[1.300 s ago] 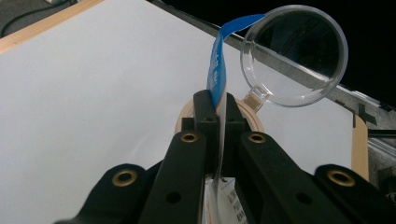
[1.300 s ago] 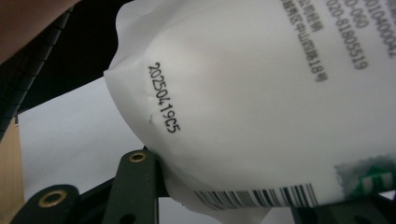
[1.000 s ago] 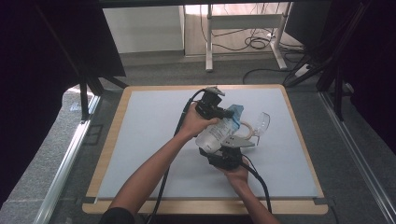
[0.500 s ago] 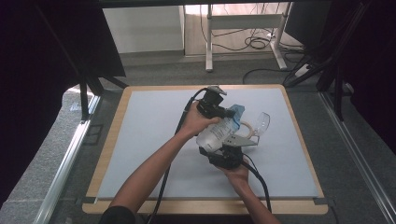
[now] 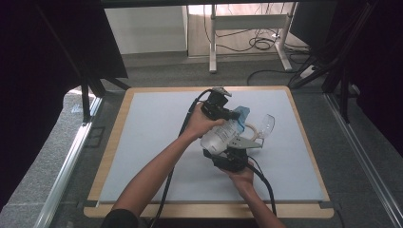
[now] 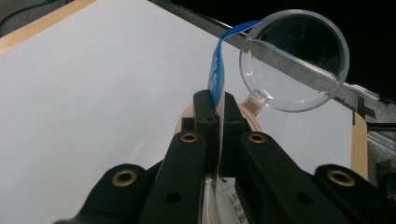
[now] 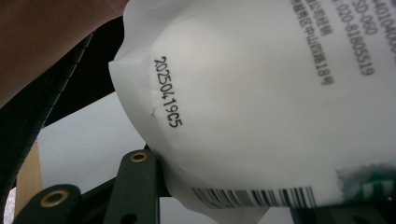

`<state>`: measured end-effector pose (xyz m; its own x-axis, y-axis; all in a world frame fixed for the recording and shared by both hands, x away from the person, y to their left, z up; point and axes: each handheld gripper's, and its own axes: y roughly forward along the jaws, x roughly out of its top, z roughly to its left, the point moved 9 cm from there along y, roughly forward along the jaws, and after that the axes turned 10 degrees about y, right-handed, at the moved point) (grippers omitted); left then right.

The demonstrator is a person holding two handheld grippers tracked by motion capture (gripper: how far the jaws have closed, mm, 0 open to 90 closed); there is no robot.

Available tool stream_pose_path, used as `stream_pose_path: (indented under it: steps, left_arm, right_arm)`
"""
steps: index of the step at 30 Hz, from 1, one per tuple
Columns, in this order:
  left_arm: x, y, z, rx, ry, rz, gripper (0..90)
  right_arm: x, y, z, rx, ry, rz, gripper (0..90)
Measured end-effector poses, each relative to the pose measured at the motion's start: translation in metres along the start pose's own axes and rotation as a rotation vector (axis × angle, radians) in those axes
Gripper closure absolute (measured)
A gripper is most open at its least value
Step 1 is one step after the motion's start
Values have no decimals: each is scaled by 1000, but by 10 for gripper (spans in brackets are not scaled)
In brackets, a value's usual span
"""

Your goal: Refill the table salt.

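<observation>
Over the middle of a grey table mat (image 5: 142, 142), a person held a white plastic pouch (image 5: 219, 137) between two hand-held grippers. The left gripper (image 6: 217, 109) was clamped tight on the pouch's blue top edge (image 6: 215, 74). The right gripper (image 5: 231, 153) gripped the pouch's bulging lower body, jaws partly open around it. Just beyond the pouch stood a clear stemmed glass (image 6: 294, 60), empty. The pouch looked unopened; tearing and pouring probably remained.
</observation>
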<state>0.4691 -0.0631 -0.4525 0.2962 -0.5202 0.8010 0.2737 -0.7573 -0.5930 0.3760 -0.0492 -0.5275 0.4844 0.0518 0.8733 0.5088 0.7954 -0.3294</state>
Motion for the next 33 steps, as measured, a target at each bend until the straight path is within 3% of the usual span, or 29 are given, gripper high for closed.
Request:
stream_pose_path:
  steps: [15, 33]
  left_arm:
    - [2, 2, 1, -10, 6, 14, 899]
    - [2, 2, 0, -16, 24, 36, 900]
  right_arm:
    - [3, 1, 1, -17, 21, -8, 585]
    - [4, -2, 5, 24, 43, -19, 587]
